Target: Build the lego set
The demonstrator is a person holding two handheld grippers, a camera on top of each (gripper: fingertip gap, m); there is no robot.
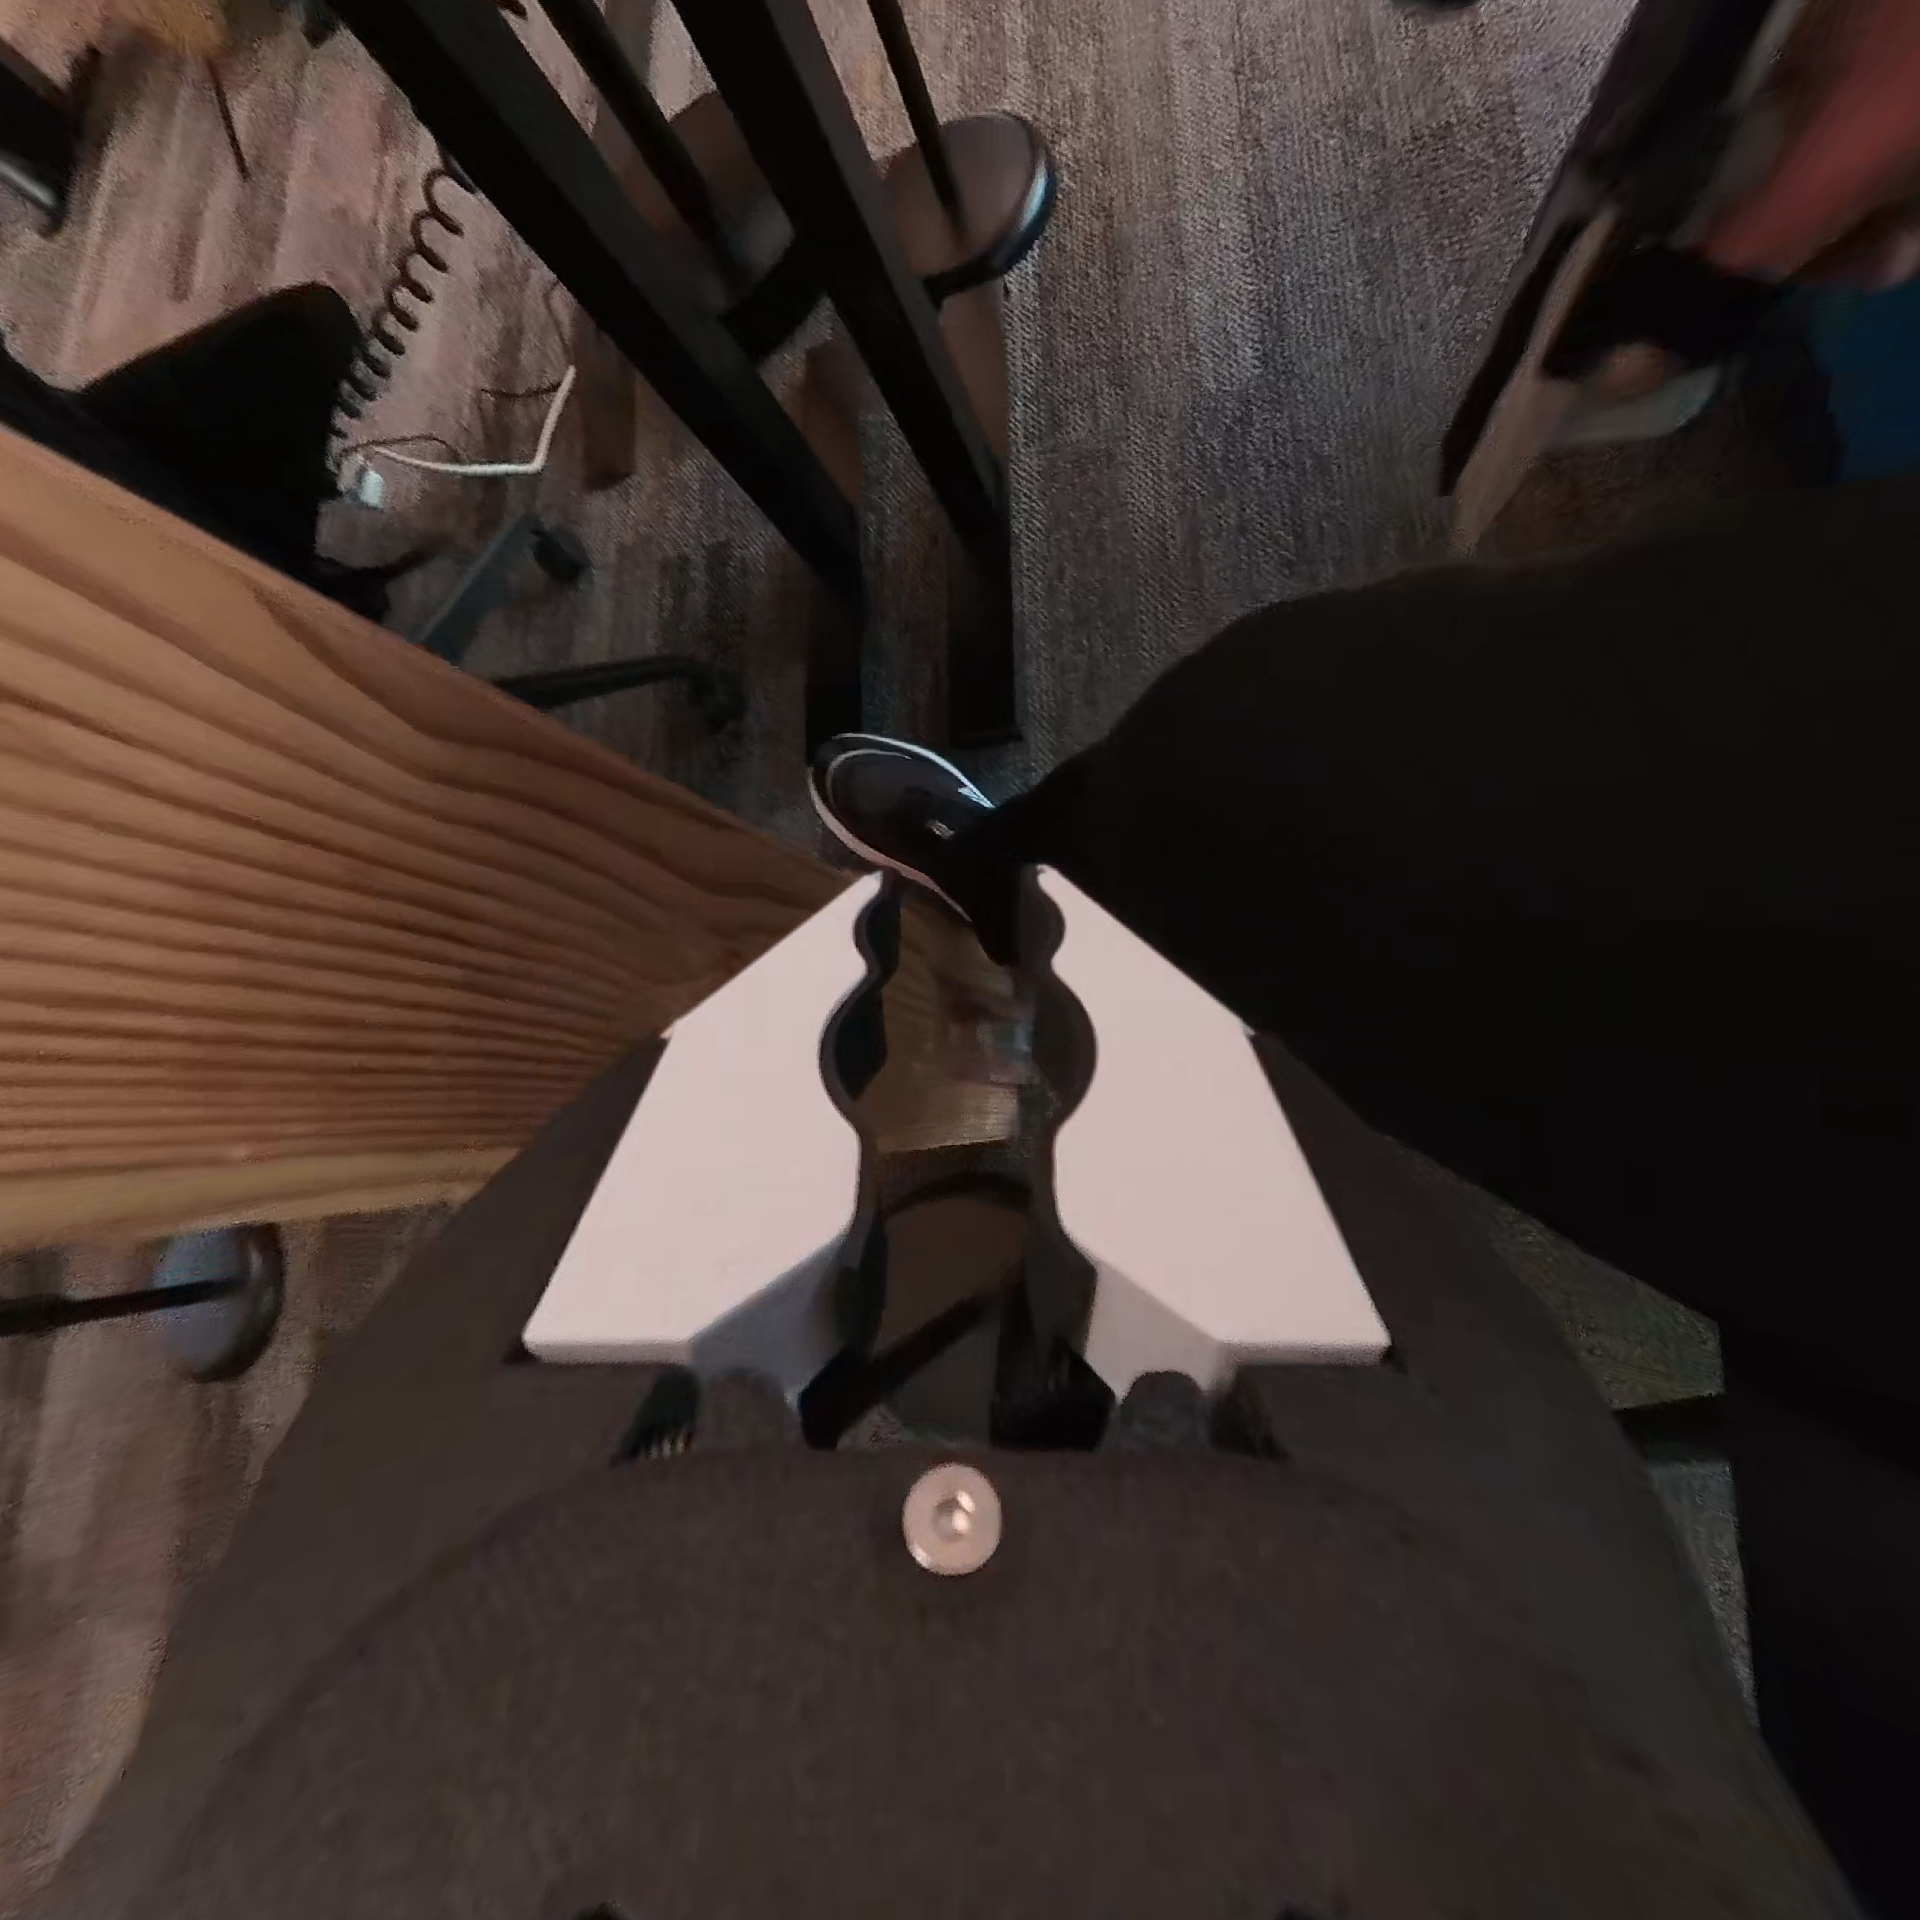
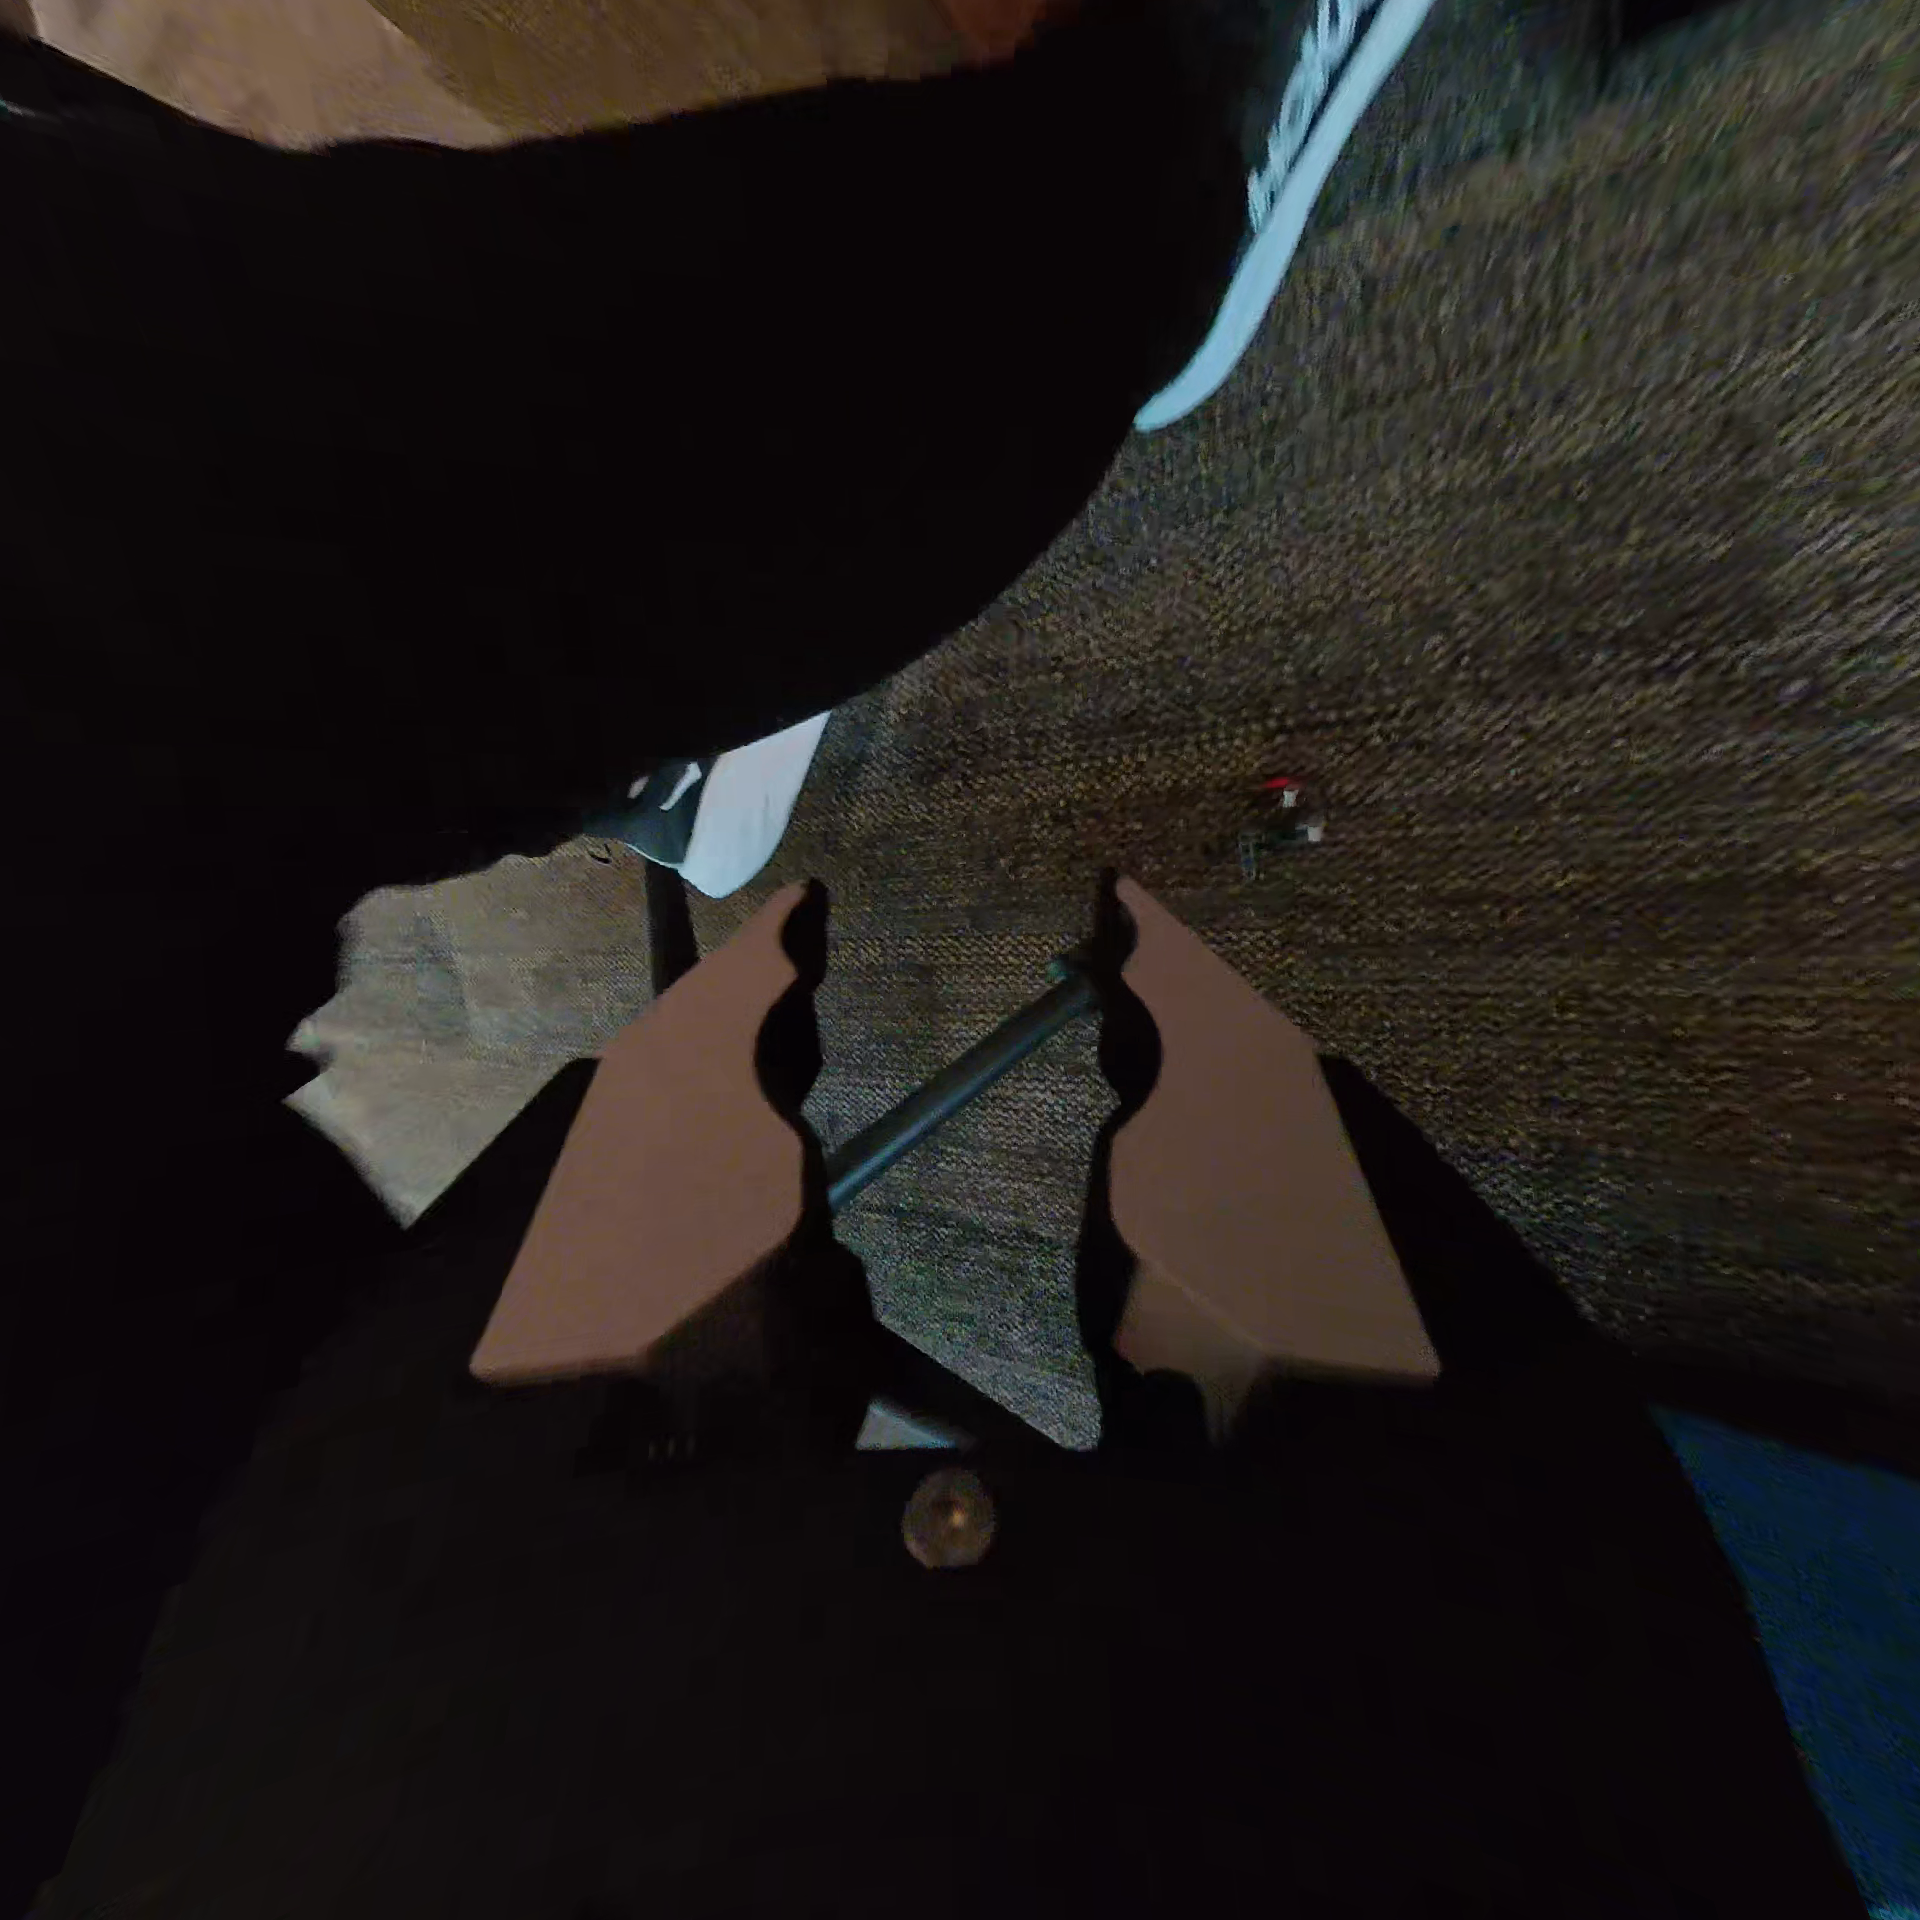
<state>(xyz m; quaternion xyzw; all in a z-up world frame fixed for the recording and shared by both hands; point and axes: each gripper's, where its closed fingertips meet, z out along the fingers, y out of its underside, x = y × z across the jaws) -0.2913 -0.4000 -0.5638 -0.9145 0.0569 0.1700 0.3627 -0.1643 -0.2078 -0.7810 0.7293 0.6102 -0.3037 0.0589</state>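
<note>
Both grippers point down at the carpet floor, off the table. In the right wrist view a small lego piece (image 2: 1283,812), red, white and black, lies on the brown carpet, ahead and to the right of my right gripper (image 2: 961,894). That gripper is open and empty, well above the piece. My left gripper (image 1: 961,894) is open by a narrow gap and empty. It hangs beside the edge of the wooden table (image 1: 260,883). No lego shows in the left wrist view.
A person's leg in black trousers (image 1: 1455,883) and a dark shoe (image 1: 894,800) are just past the left gripper. Black chair legs (image 1: 727,312) stand beyond. In the right wrist view the black leg (image 2: 520,468), a white-soled shoe (image 2: 743,810) and a dark metal bar (image 2: 956,1091) are close.
</note>
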